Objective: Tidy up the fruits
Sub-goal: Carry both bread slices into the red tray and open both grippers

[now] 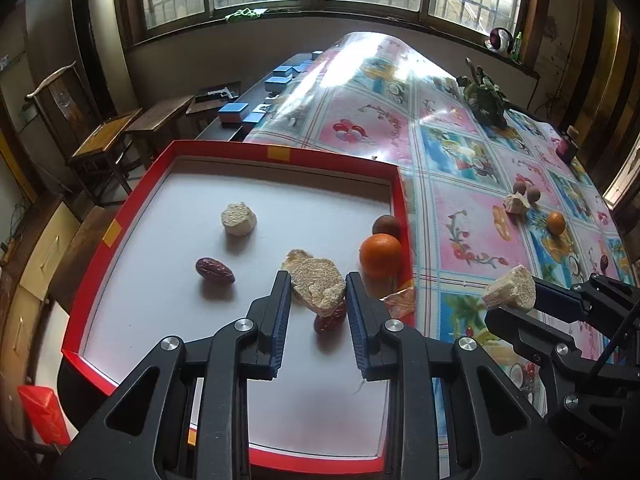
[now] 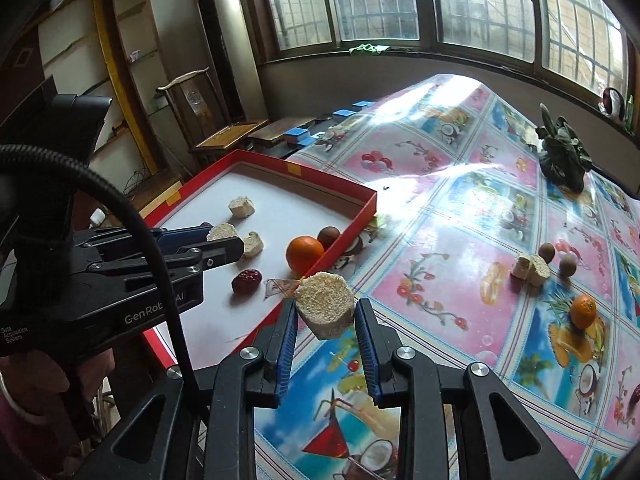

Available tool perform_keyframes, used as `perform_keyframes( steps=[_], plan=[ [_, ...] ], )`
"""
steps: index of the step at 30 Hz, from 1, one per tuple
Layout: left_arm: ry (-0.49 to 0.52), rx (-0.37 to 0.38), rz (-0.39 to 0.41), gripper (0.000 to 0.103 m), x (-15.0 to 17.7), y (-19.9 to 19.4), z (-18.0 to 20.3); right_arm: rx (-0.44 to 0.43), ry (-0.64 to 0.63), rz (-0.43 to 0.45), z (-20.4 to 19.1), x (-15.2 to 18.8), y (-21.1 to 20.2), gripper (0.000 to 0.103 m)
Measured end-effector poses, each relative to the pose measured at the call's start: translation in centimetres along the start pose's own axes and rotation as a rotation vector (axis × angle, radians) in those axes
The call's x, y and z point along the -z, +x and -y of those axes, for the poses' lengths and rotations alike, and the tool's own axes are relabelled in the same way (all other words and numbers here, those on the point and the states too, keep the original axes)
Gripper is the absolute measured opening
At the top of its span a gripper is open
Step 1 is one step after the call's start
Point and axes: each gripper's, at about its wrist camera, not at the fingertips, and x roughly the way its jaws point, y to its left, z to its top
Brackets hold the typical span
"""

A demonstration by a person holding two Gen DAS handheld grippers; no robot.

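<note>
My left gripper (image 1: 318,280) is shut on a pale spongy chunk (image 1: 318,286) and holds it above the red tray (image 1: 120,224). In the tray lie another pale chunk (image 1: 239,219), a red date (image 1: 214,270), a second date (image 1: 330,320) under the held chunk, an orange (image 1: 380,255) and a brown round fruit (image 1: 386,226). My right gripper (image 2: 325,308) is shut on another pale chunk (image 2: 326,310), just outside the tray's right wall (image 2: 356,220). It shows at the right in the left wrist view (image 1: 510,292).
On the flowered tablecloth (image 2: 440,240) lie pale chunks (image 2: 532,270), two brown round fruits (image 2: 556,258) and an orange (image 2: 583,311). A dark leafy bunch (image 2: 564,156) sits at the back. Blue boxes (image 1: 236,114) and wooden chairs (image 1: 104,140) stand beyond the tray.
</note>
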Motion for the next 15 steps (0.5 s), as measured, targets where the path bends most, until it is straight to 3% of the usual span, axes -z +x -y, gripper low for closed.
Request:
perform_keyframes(
  steps=[7, 15],
  plan=[
    [-0.07, -0.04, -0.018, 0.027, 0.8, 0.1, -4.0, -0.047, -0.056, -0.024, -2.6, -0.8, 1.5, 0.028],
    [-0.103, -0.054, -0.048, 0.027, 1.8, 0.9, -6.1, -0.109, -0.084, -0.068, -4.6, -1.1, 3.6, 0.028]
  ],
)
